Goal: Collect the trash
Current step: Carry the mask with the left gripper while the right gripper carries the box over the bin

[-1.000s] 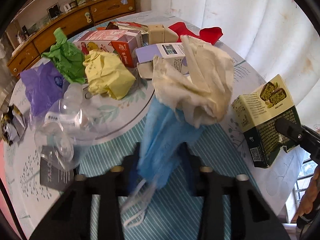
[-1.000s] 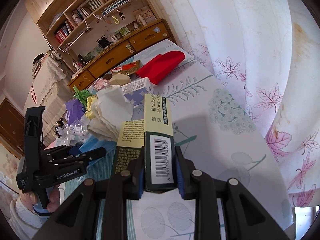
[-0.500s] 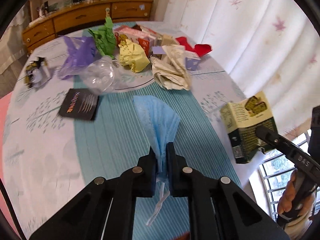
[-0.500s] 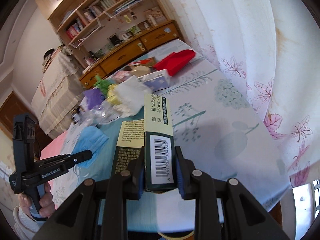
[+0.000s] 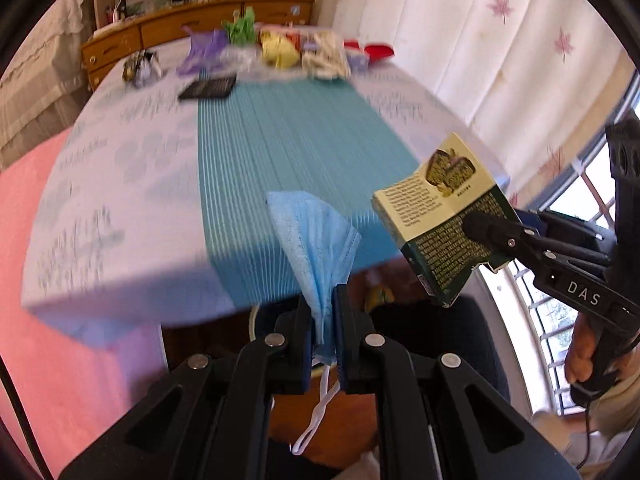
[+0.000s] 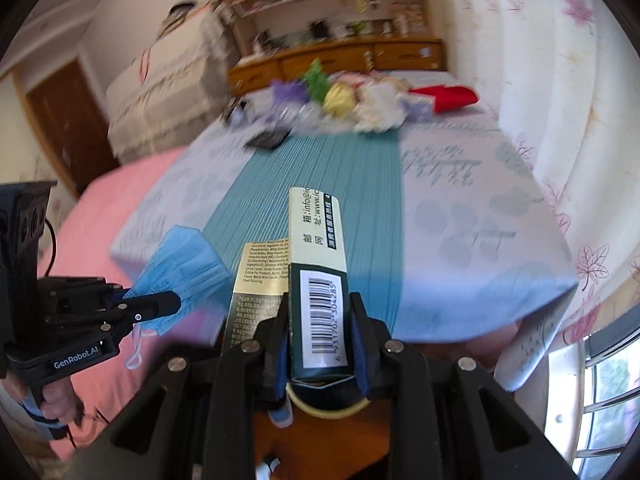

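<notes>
Left wrist view: left tongs (image 5: pixel 323 322) are clamped on a blue mask (image 5: pixel 316 240), held clear of the worktop (image 5: pixel 120 168) past its near edge. One ear loop (image 5: pixel 316 416) dangles below the jaws. Right tongs (image 5: pixel 486 232) appear alongside, gripping a box (image 5: pixel 444 216). Remaining trash (image 5: pixel 276 46) lies at the far end of the worktop. A dark bin (image 5: pixel 432 328) seems to sit below, partly hidden.

Right wrist view: right tongs (image 6: pixel 320 346) are closed on the box (image 6: pixel 318 280) at its barcode end, box pointing forward. Left tongs (image 6: pixel 160 304) with the mask (image 6: pixel 184 268) sit just beside.

Risks, as judged: the loop could snag a finger on release, leaving the mask hanging. The tongs are close together; a careless drop could knock one item outside the bin.
</notes>
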